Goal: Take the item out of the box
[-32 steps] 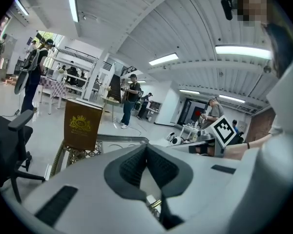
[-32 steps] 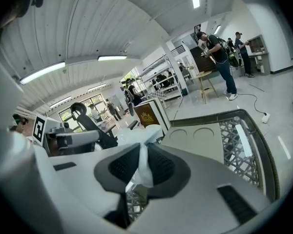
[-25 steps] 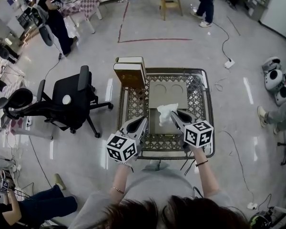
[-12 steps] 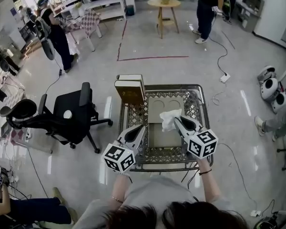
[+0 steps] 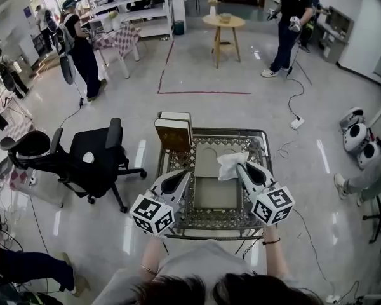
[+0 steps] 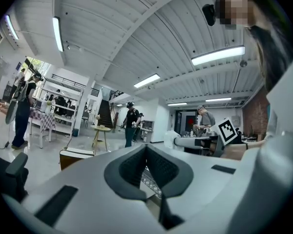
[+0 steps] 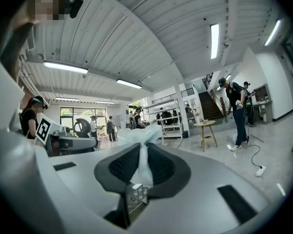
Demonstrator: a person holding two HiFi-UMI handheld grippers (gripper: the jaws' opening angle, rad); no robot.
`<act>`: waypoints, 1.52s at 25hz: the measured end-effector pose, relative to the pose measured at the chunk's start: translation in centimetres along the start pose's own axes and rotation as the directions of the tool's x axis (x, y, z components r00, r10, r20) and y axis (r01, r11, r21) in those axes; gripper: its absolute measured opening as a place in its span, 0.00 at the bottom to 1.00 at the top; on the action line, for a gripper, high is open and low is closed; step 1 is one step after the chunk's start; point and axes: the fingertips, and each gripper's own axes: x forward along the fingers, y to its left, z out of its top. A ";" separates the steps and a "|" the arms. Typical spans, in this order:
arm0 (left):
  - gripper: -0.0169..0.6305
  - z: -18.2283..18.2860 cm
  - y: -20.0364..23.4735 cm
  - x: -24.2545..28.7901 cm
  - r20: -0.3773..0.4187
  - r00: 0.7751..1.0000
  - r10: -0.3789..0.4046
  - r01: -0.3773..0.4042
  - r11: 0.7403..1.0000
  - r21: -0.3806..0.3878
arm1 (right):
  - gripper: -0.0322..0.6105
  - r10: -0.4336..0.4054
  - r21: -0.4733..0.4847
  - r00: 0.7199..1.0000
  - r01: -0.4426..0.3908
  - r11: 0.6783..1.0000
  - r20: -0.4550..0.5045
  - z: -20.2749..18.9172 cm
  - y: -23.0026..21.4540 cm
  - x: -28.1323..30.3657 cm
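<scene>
I am gripping the white crumpled sheet point(image 5: 230, 166) in my right gripper point(image 5: 240, 166), jaws clamped on its lower fold, above the box point(image 5: 216, 194) at its 1 o'clock corner. It is appearing light, soft and tearable, so a low pinch is judged adequate. My left gripper point(image 5: 187, 174) is hanging clenched and empty at 9 o'clock.

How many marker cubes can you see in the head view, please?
2: one cube on the left tongs, the other on the right tongs holding the tissue. None seems hidden.

Glossy grey floor point(image 5: 209, 68), black office chair point(image 5: 92, 157) at left, round wooden table point(image 5: 223, 21) beyond, strip lights point(image 6: 217, 56) overhead.
</scene>
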 end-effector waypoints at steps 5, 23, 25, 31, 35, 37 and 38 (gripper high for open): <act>0.05 2.0 0.2 -0.5 0.045 0.999 0.019 -0.022 0.998 0.052 | 0.16 -0.023 -0.060 0.998 0.027 0.998 0.060 2.2 -0.5 -1.0; 0.05 4.4 0.6 -1.4 0.092 0.995 0.026 -0.038 0.990 0.138 | 0.15 -0.100 -0.125 0.985 0.117 0.985 0.140 4.9 -1.9 -3.3; 0.05 4.3 0.7 -1.3 0.090 0.996 0.026 -0.038 0.990 0.136 | 0.15 -0.101 -0.126 0.985 0.118 0.985 0.138 4.7 -2.0 -3.2; 0.05 4.1 0.9 -1.3 0.078 0.996 0.032 -0.041 0.992 0.122 | 0.15 -0.092 -0.132 0.987 0.110 0.985 0.135 4.7 -1.8 -3.0; 0.05 3.9 0.9 -1.5 0.070 0.997 0.038 -0.046 0.992 0.119 | 0.15 -0.090 -0.135 0.987 0.108 0.985 0.131 4.7 -1.7 -3.0; 0.05 4.0 1.0 -1.5 0.068 0.997 0.038 -0.046 0.992 0.118 | 0.15 -0.089 -0.135 0.988 0.107 0.985 0.130 4.7 -1.6 -3.0; 0.05 4.0 1.0 -1.5 0.068 0.997 0.038 -0.046 0.992 0.118 | 0.15 -0.089 -0.135 0.988 0.106 0.985 0.129 4.7 -1.6 -3.0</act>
